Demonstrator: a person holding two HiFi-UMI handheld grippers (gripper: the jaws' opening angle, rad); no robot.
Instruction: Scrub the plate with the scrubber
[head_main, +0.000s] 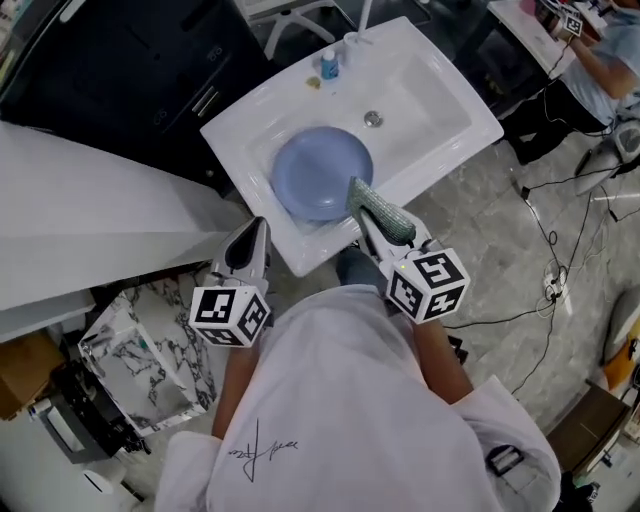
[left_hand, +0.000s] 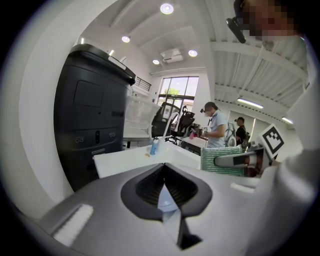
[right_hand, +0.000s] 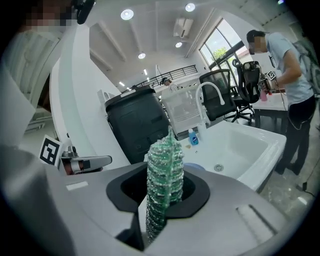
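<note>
With the blue plate (head_main: 315, 170) lying in the sink (head_main: 450, 110), the right gripper (head_main: 375, 235) clamps its jaws on the green scrubber (head_main: 382, 208) by the plate's near right rim, while the left gripper (head_main: 255, 235) has its jaws closed on nothing, so scrubbing seems about to start, and the next move would be lowering the scrubber onto the plate.

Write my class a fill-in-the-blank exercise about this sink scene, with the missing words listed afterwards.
1. The blue plate lies in the white ____.
2. The right tongs are shut on a green ____.
3. The left tongs are shut and hold ____.
Missing words: sink, scrubber, nothing.
</note>
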